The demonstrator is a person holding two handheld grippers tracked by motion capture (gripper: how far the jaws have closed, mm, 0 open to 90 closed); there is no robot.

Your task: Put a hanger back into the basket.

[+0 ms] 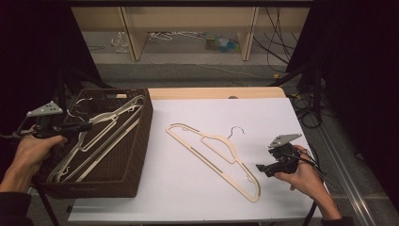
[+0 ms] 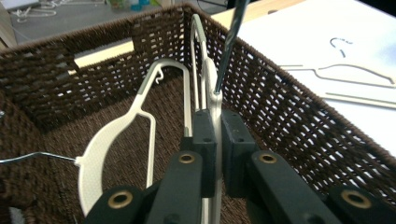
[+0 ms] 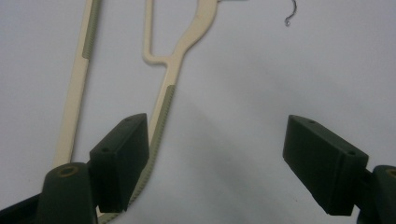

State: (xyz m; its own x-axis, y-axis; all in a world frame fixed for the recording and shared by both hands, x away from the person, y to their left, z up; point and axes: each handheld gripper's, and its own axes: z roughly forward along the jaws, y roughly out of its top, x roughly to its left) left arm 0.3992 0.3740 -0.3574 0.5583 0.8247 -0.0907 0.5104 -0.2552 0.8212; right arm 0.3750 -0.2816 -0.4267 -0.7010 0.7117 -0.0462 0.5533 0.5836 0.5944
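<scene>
the left gripper (image 2: 217, 140) is above the dark woven basket (image 1: 141, 141) at the left side of the table, and its jaws are closed tight on a cream hanger (image 2: 212, 79) near the base of its metal hook. this hanger hangs inside the basket, just beside other pale hangers (image 2: 116, 140) lying there. the right gripper (image 1: 267, 168) rests low over the white table (image 1: 211, 197) at the right side, with its jaws standing wide apart and nothing between them. a second cream hanger (image 1: 214, 153) lies flat on the table, and its lower end is just beside this gripper.
</scene>
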